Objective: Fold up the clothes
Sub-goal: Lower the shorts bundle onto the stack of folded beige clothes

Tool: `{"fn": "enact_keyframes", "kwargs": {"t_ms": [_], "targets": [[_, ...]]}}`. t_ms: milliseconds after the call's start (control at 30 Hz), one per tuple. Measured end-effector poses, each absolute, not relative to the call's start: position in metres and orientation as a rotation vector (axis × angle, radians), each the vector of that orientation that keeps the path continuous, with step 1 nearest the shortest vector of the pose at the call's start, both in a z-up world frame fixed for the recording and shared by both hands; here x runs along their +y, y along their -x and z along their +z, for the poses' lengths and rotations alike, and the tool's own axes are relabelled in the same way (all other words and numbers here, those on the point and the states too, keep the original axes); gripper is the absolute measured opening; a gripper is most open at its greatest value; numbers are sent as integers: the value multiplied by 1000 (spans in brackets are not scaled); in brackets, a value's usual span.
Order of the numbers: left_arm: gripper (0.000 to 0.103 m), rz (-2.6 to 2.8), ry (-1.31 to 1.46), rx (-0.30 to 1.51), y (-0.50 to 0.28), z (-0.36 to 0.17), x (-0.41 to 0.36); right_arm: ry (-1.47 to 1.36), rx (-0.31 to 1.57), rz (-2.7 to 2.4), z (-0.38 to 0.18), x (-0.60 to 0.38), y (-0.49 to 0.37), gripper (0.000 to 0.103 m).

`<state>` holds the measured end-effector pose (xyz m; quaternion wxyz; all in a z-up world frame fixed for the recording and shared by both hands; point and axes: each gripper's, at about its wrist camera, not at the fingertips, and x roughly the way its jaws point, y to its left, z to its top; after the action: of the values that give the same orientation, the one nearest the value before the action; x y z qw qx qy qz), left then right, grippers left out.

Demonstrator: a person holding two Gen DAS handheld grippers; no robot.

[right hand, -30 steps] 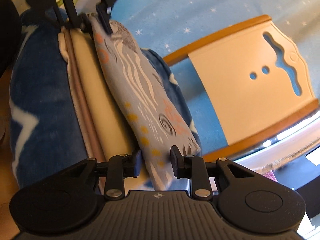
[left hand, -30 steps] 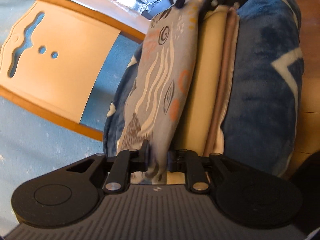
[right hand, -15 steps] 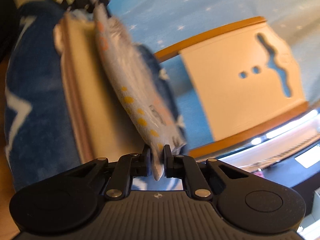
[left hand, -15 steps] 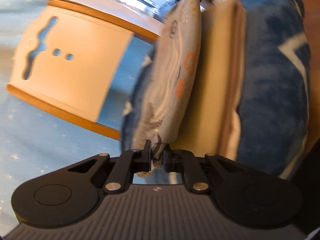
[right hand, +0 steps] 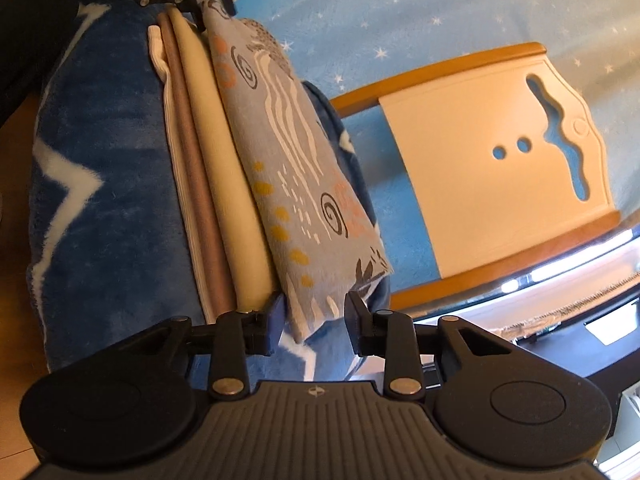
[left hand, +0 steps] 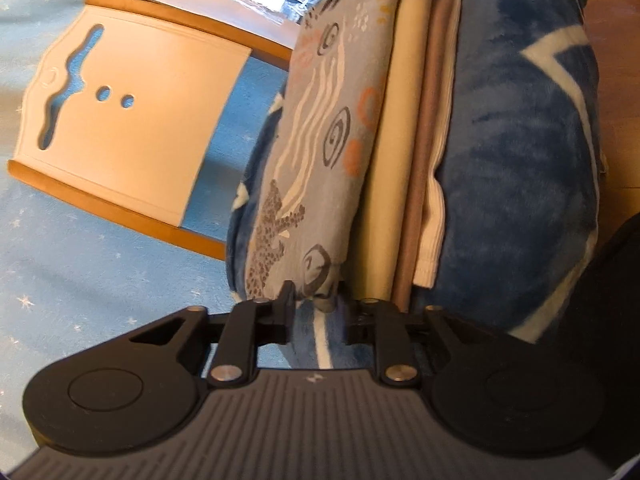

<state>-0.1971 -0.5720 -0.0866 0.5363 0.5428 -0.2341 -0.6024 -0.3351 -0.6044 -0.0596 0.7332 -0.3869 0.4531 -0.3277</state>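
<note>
Patterned folded garment (left hand: 320,152) atop stack, long axis spanning left hand-held gripper (left hand: 318,304) to right hand-held gripper (right hand: 316,308); both jaws apart, ends unclamped.

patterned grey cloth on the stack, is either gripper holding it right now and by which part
Neither holds it. The left gripper and right gripper are both open, each straddling one end of the folded patterned grey cloth without pinching it.

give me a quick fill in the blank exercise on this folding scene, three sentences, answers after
1. The jaws of the left gripper and the right gripper both stand ____.
2. The patterned grey cloth lies on top of a plain ____ folded cloth.
3. The pile rests on a blue blanket marked with white ____.

Missing words: open; cream; stars
</note>
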Motion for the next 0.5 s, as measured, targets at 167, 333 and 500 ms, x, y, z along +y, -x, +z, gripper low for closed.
{"fn": "enact_keyframes", "kwargs": {"t_ms": [167, 333, 500], "targets": [[18, -1447, -1297, -568, 203, -90, -582, 851, 1010, -682, -61, -619, 323, 13], [7, -1425, -1180, -590, 199, -65, -578, 809, 884, -773, -22, -600, 328, 8], [7, -1465, -1269, -560, 197, -85, -577, 769, 964, -721, -53, -596, 330, 8]]}}
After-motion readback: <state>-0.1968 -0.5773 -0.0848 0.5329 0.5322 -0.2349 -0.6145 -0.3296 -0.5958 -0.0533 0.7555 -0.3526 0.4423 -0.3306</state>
